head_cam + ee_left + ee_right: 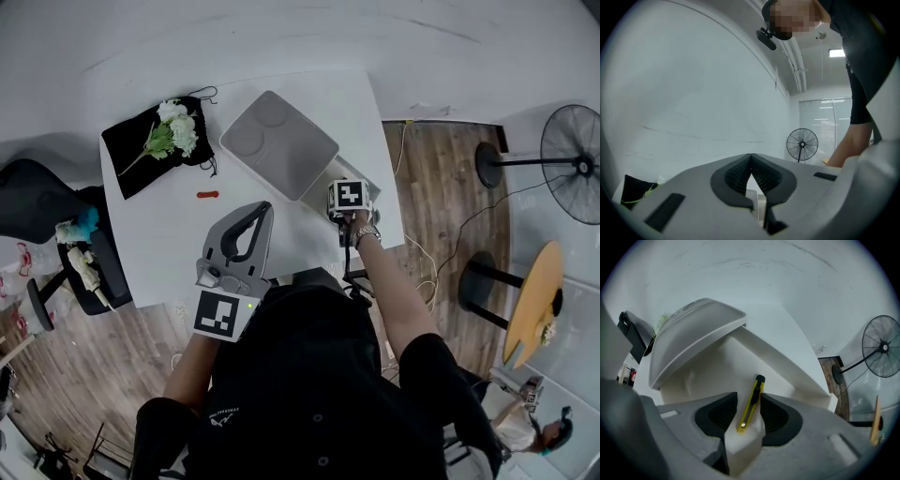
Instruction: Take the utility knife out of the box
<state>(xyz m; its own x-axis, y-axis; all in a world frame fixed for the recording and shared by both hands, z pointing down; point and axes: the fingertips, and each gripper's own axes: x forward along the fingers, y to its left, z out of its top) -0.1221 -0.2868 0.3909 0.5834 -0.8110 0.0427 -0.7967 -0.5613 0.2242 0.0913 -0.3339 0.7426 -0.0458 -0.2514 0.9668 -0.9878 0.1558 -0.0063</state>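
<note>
A yellow utility knife with a black end lies on the floor of the white box, whose lid is tipped up to the left. In the right gripper view, my right gripper points steeply down into the box, jaws open, one on each side of the knife and not pressing it. The head view shows its marker cube over the box beside the raised lid; the knife is hidden there. My left gripper hovers level over the table's near edge, shut and empty.
The white table also carries a black cloth with white flowers at the far left and a small red object. A black chair stands at the left; a floor fan and a round wooden stool stand at the right.
</note>
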